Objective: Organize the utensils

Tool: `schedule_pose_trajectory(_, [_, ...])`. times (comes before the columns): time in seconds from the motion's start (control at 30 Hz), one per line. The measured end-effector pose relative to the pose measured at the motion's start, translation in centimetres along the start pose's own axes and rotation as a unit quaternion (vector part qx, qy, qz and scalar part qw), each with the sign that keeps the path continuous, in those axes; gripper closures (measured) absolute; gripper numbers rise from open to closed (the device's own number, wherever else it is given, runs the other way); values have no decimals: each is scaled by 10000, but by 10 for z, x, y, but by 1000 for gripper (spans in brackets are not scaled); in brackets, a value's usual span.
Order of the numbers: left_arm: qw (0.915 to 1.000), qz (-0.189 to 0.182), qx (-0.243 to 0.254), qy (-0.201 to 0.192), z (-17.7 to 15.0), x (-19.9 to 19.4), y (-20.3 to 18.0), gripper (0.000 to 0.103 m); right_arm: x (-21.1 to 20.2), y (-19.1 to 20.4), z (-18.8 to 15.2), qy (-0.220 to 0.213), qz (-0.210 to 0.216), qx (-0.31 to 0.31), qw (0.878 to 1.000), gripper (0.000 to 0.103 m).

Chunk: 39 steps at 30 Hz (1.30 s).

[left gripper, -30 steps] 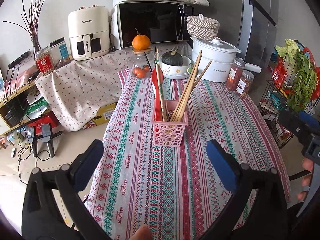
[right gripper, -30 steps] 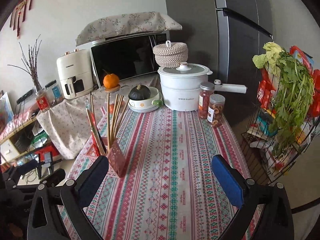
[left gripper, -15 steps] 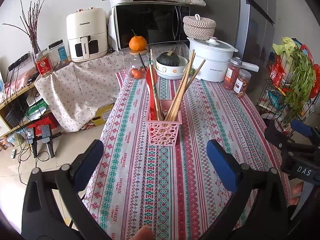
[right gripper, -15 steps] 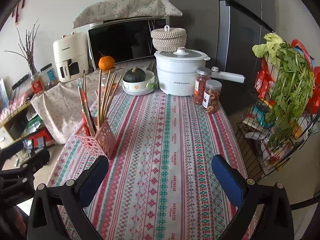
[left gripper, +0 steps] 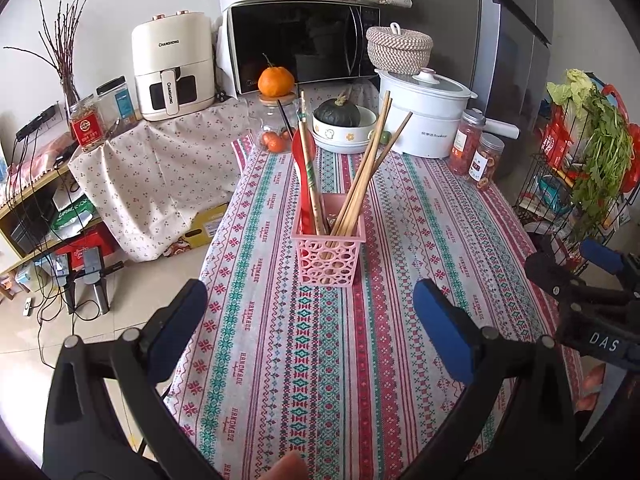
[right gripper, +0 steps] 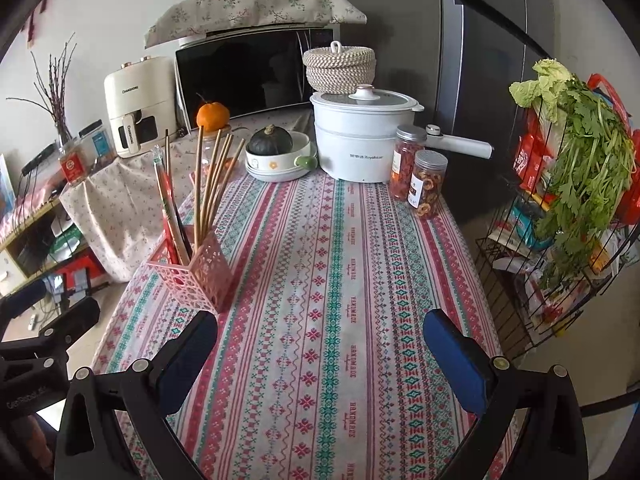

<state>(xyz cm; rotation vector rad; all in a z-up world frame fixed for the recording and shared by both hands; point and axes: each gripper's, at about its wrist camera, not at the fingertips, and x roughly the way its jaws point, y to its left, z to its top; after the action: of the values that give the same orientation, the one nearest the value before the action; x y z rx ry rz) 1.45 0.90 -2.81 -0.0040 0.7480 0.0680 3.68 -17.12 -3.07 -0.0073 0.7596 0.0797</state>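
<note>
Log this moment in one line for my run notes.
left hand-held gripper: open, empty | right hand-held gripper: open, empty | chopsticks: upright in pink basket | tablecloth: no loose utensils

We read "CHANGHONG" twice on the cream air fryer (left gripper: 173, 66): once across its upper front and once running down its drawer handle. The striped tablecloth (left gripper: 320, 360) on the surface carries the word "HANDMADE" repeated along its pale bands. The white electric pot (right gripper: 362, 140) bears a small grey line ending in "Royalstar". On the right gripper (left gripper: 592, 312), seen from the left wrist, we make out "DAS" in white letters. The jar labels are too small for us to read.
</note>
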Motion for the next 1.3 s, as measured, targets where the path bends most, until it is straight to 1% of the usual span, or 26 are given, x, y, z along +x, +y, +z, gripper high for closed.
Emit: schedule_pose_trajectory(1.3, [10000, 6, 11, 24, -1, -1, -1, 1, 3, 0, -1, 92, 35, 31, 9999, 0])
